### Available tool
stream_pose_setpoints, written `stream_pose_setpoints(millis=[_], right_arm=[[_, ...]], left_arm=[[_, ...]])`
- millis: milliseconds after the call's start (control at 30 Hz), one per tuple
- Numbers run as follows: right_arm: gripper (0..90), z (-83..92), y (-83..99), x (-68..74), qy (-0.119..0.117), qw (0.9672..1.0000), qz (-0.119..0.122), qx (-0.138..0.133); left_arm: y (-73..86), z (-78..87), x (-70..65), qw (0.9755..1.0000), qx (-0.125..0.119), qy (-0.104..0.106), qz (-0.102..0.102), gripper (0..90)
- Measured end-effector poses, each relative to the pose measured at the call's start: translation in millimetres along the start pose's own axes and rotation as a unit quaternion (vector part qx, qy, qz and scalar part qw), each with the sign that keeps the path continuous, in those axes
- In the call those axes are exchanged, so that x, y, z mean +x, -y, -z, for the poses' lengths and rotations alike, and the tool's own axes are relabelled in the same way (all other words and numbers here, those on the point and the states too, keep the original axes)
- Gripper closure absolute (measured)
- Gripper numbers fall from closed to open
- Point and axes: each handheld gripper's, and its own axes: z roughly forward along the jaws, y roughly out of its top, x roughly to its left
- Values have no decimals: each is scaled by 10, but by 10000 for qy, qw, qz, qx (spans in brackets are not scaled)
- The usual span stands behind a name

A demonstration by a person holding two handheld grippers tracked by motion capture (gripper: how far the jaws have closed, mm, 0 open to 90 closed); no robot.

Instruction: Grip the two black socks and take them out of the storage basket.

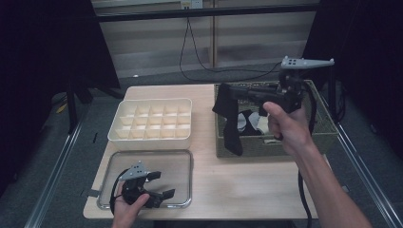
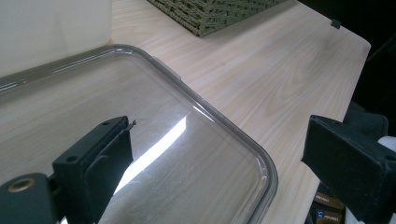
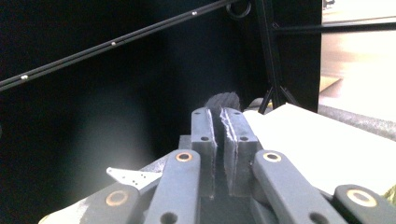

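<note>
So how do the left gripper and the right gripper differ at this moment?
The left gripper rests low on the clear plastic lid, jaws wide open and empty. The right gripper is raised above the woven olive basket, jaws shut on a black sock that hangs down. Both are black two-jaw tools, each held in a hand.

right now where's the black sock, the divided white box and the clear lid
black sock [image 1: 231, 124], high view, the part hanging below the right gripper's fingers
divided white box [image 1: 151, 138], high view, its front wall
clear lid [image 2: 219, 119], left gripper view, its raised rim
</note>
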Motion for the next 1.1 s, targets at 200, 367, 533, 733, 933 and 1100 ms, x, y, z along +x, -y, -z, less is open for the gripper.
stream_pose_setpoints(millis=[200,367,533,733,933,1100], right_arm=[[842,-58,210,20,-106,9998,-128,50],[842,-123,355,30,-121,9997,-163,136],[841,-208,534,-6,-142,9994,-253,205],[842,-323,729,-66,-175,9988,-377,275],[843,-419,982,-202,-126,9966,-701,409],[843,-354,1100,-221,-18,9962,-690,535]], left_arm=[[-23,-36,-26,10000,-9,75,-12,81],[-48,-79,-53,9999,43,98,-69,81],[-66,-119,-80,9998,61,161,-117,81],[-77,-166,-107,9994,163,244,-196,81],[-87,-190,-101,9995,130,256,-143,81],[-119,-268,-161,9990,209,345,-190,82]])
